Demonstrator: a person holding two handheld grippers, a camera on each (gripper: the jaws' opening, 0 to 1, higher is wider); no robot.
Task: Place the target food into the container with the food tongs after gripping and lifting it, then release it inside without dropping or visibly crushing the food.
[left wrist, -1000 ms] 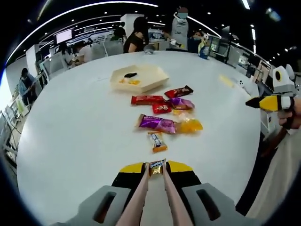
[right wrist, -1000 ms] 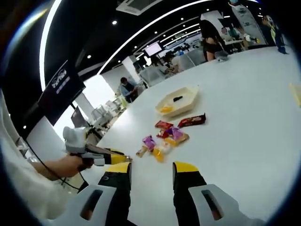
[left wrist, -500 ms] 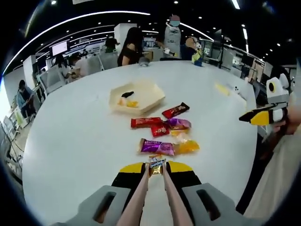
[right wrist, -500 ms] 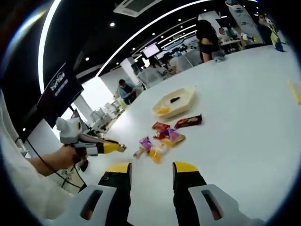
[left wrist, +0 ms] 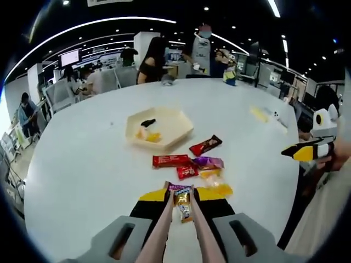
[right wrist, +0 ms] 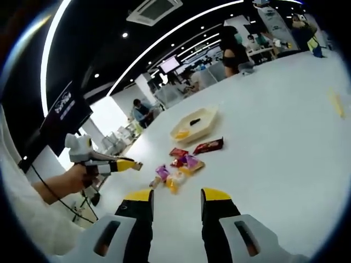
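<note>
My left gripper [left wrist: 182,194] is shut on a pair of pale pink food tongs [left wrist: 162,233]. The tong tips pinch a small gold-and-dark wrapped candy [left wrist: 182,198] held above the white table [left wrist: 82,164]. Ahead lies the cream hexagonal tray [left wrist: 164,129], holding a black piece and orange pieces; it also appears in the right gripper view [right wrist: 198,121]. My right gripper [right wrist: 176,196] is open with nothing between its jaws, and it shows at the right edge of the left gripper view [left wrist: 310,150]. The left gripper [right wrist: 119,164] comes in from the left there.
Several wrapped snacks lie between the tongs and the tray: a red bar [left wrist: 171,160], a dark red bar [left wrist: 206,145], a purple pack [left wrist: 207,162], a yellow one [left wrist: 218,189]. An orange-white bar [left wrist: 186,212] sits under the tongs. People sit at the table's far side.
The left gripper has moved forward over the snack pile toward the tray, with the candy still pinched in the tongs. The right gripper stays open.
</note>
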